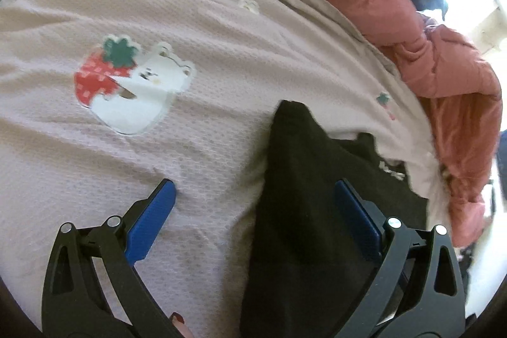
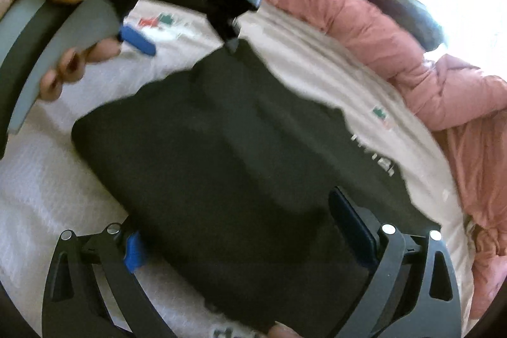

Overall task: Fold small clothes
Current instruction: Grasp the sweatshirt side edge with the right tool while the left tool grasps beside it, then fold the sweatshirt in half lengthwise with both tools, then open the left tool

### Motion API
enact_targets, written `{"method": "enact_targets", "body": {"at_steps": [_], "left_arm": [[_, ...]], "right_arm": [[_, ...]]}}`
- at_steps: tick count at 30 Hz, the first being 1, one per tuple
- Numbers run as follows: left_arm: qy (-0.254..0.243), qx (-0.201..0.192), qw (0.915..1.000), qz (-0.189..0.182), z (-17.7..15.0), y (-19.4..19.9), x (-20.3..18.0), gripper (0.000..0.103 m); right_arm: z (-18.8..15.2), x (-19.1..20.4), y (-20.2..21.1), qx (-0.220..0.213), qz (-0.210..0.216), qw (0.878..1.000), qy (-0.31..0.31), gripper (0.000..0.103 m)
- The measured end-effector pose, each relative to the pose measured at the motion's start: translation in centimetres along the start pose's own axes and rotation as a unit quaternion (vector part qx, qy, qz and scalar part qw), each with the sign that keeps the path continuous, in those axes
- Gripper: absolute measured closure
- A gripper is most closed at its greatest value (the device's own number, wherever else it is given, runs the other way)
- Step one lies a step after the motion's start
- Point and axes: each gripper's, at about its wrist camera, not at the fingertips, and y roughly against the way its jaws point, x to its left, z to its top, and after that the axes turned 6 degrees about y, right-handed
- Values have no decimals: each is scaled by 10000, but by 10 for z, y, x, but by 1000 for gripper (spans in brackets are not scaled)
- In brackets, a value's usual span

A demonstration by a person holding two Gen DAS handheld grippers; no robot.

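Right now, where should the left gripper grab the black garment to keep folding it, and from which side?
Probably the black garment's raised pointed corner, approached from the bedspread side. That corner stands up off the fabric, so the open left gripper could likely straddle and pinch it.

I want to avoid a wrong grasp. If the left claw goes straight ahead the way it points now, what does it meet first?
Most likely the left edge of the black garment, which lies between the open fingers of the left claw, with the pink strawberry-print bedsheet beside it. Depth is unclear.
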Motion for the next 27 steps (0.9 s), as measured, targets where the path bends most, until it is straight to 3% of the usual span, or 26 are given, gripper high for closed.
{"method": "enact_targets", "body": {"at_steps": [1, 2, 4, 6, 10, 16, 17, 18, 21, 27], "left_arm": [[31, 41, 9999, -103, 0, -1, 0, 10], [78, 102, 9996, -233, 0, -2, 0, 10], [197, 248, 9978, -574, -2, -5, -2, 10], [312, 423, 9942, -935, -4, -9, -5, 10], [248, 575, 9925, -1053, -9, -17, -12, 10], [531, 837, 9814, -1643, -20, -28, -23, 12], [533, 861, 9801, -1710, -22, -27, -26, 25], [523, 869, 9785, -1797, -23, -25, -31, 45], [348, 776, 9796, -1819, -30, -16, -54, 69], [-136, 479, 9862, -1580, -41, 2, -111, 76]], "right_arm": [[0, -4, 5, -144, 63, 9998, -76, 33], [0, -7, 10, -233, 135, 9995, -141, 39], [-2, -15, 18, -426, 439, 9976, -320, 78], [-2, -20, 25, -474, 558, 9961, -494, 87], [-6, -39, 37, -578, 813, 9905, -951, 94], [-17, -47, 52, -752, 762, 9887, -1049, 95], [-18, -50, 53, -756, 772, 9881, -1099, 95], [-20, -51, 55, -760, 769, 9878, -1123, 95], [-26, -61, 62, -825, 707, 9861, -1254, 96], [-51, -90, 84, -1023, 633, 9764, -1791, 97]]}}
